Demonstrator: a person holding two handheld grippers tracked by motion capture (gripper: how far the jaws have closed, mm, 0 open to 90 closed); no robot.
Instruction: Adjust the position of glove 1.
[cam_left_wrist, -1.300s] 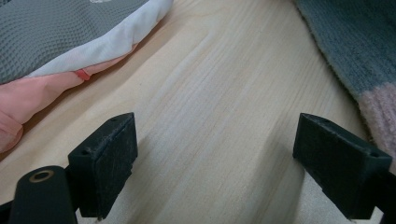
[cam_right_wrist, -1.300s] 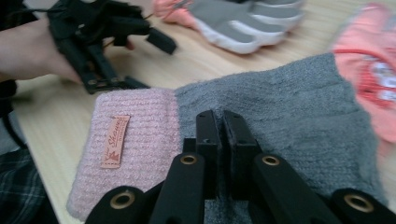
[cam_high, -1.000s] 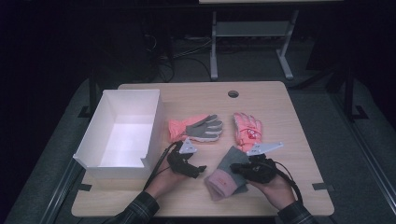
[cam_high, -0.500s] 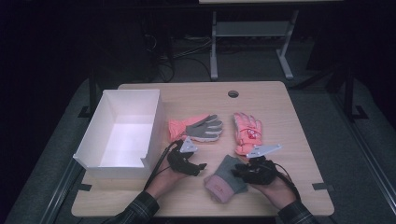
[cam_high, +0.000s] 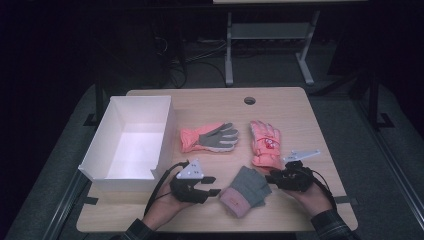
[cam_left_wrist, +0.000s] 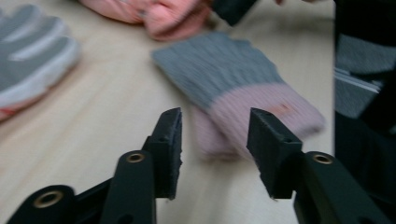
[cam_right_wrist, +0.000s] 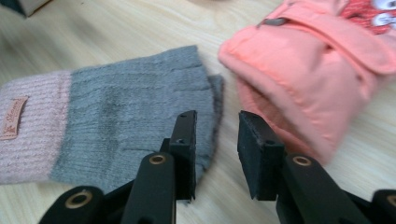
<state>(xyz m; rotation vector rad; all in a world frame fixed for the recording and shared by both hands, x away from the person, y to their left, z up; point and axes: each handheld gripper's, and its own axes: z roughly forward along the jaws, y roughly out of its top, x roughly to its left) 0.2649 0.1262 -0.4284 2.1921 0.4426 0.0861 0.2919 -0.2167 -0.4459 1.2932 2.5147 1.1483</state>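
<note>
A grey and pink knitted glove (cam_high: 246, 191) is seen lying flat near the front edge of the tabletop (cam_high: 300, 107), between the two grippers. The left gripper (cam_high: 214, 186) is held at its pink cuff; its fingers (cam_left_wrist: 169, 140) have just been closing and stand part-way apart, with the cuff in front of the gap but not pressed. The right gripper (cam_high: 271, 176) is held at the glove's grey end; its fingers (cam_right_wrist: 187, 140) have just been opening a little and stand narrowly apart over the glove's edge, with nothing clamped between them. A coral glove with a grey palm (cam_high: 210, 137) and a padded coral mitten (cam_high: 265, 144) are laid near the middle of the tabletop, the mitten just beyond the knitted glove. A white box (cam_high: 131, 142) stands open at the left edge, with nothing seen inside. The work is judged to be at its start: no glove has been lifted or boxed, and all three remain to be handled.
</note>
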